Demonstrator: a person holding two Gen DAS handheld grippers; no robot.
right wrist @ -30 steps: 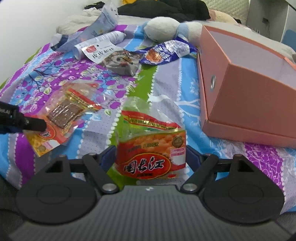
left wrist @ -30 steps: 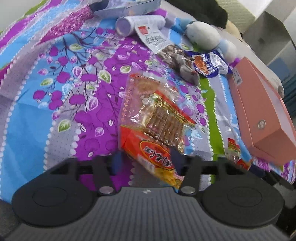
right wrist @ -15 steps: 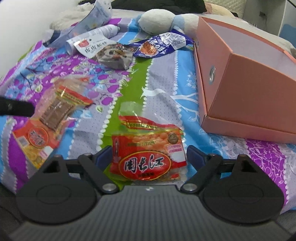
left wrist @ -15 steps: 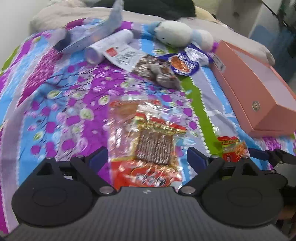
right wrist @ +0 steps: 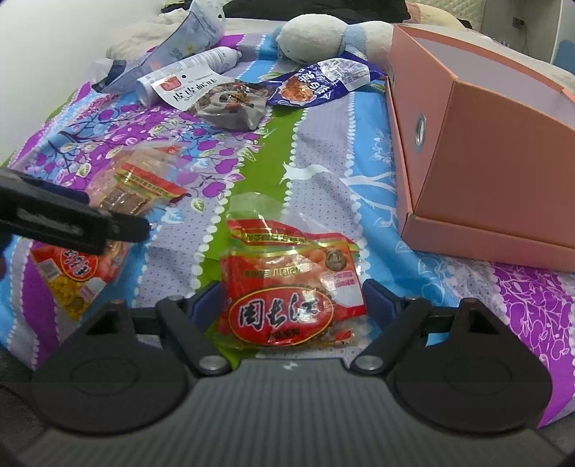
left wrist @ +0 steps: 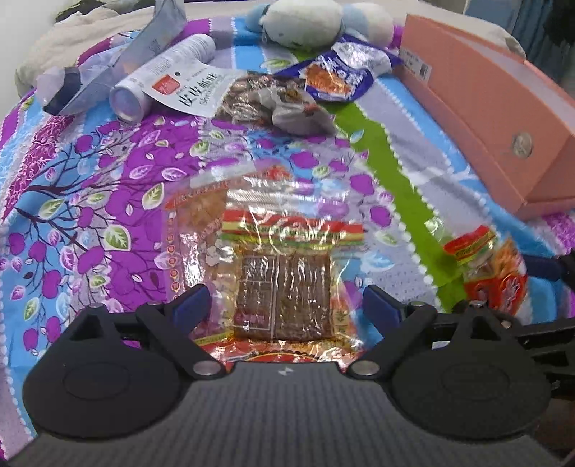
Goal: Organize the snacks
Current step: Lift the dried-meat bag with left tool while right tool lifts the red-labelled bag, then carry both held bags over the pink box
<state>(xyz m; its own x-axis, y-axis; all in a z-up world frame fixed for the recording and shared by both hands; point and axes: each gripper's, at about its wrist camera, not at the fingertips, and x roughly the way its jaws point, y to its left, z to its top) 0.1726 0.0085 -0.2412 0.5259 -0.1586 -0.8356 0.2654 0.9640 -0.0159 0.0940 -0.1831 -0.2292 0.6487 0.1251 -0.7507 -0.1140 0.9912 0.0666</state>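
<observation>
Since both packets lay flat on the bedspread (left wrist: 107,186), each gripper stood low over its own one.
Left gripper (left wrist: 285,305): jaws spread wide, holding nothing, straddling the clear packet of brown dried strips (left wrist: 280,287), apparently lined up to close on it.
Right gripper (right wrist: 291,303): likewise spread and empty, with the red peanut packet (right wrist: 291,291) between its fingers, near the bed's front edge.
Pink box (right wrist: 485,154): open-topped, just right of the peanut packet; probably the destination.
Remaining snacks: a blue packet (right wrist: 323,82) and a dark crumpled packet (right wrist: 230,104) lay farther back, by the plush toy (right wrist: 316,34), awaiting sorting.
</observation>
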